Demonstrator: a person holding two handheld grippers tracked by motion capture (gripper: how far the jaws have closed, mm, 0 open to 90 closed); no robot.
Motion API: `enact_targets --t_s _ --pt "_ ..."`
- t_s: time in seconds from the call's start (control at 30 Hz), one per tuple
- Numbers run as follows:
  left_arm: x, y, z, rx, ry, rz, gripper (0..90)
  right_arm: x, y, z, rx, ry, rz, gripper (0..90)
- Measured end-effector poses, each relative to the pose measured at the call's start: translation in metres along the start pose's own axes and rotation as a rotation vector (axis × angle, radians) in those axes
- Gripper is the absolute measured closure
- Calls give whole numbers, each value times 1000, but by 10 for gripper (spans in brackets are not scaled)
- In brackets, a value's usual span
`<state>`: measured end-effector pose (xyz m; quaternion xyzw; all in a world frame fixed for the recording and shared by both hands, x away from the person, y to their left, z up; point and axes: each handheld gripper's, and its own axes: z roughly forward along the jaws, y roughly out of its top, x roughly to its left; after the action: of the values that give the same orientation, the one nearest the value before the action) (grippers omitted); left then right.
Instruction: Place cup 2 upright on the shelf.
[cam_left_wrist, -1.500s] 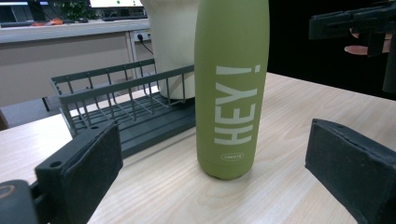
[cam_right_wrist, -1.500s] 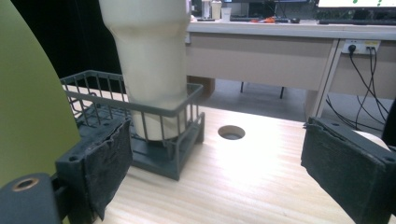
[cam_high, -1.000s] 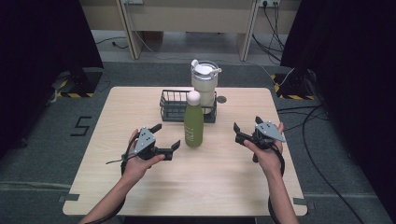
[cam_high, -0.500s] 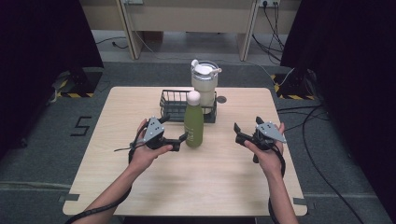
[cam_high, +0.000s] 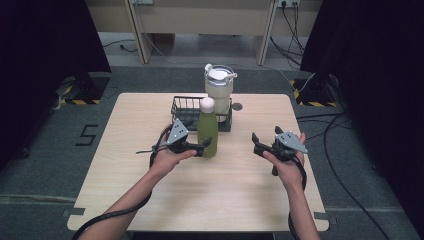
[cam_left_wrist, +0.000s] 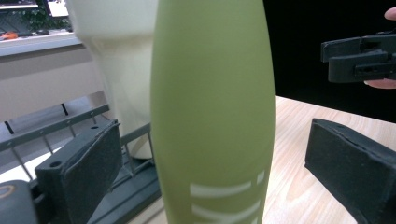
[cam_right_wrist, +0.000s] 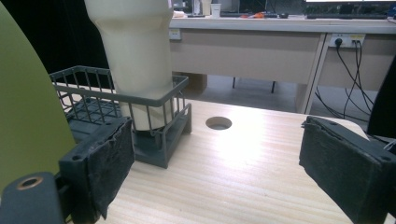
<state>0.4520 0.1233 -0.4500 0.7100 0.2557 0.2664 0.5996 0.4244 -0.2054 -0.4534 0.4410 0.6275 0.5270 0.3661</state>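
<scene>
Worktop (cam_high: 150, 200): pale wood, wire basket (cam_high: 186, 107) at the back
Green bottle (cam_high: 207, 131): upright, before the basket
Left hand-held gripper (cam_high: 204, 146): jaws just closing around the bottle, gaps both sides
Right hand-held gripper (cam_high: 256, 143): open, nothing in it

The green bottle (cam_left_wrist: 212, 116) has a smooth, matt coat with pale printed letters. The cream tumbler (cam_right_wrist: 135, 51) looks like matt plastic. The dark basket (cam_right_wrist: 88, 100) is coated wire. The table (cam_right_wrist: 243, 177) is pale, faintly grained wood. The gripper pads (cam_right_wrist: 109, 161) look rough and rubbery.
</scene>
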Motion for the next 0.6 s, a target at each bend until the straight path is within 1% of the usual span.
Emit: enact_targets --t_s 0.03,0.23,0.3,0.4,0.47,0.57,0.6 --pt "0 0 2 3 -1 5 45 0 0 0 2 2 0 106" --pt "1 -1 16 18 1 -7 77 0 -2 1 9 3 2 110" --pt "1 0 20 17 -6 -10 99 0 -2 1 12 0 5 115" --pt "0 1 25 20 -4 -12 138 -1 -2 1 12 4 6 115" --pt "1 0 27 22 1 -25 147 -2 -2 0 12 3 8 116" --pt "2 -1 29 15 2 -45 191 -3 -3 0 10 1 9 117" --pt "2 -2 30 15 2 -42 197 -3 -3 0 11 2 12 117"
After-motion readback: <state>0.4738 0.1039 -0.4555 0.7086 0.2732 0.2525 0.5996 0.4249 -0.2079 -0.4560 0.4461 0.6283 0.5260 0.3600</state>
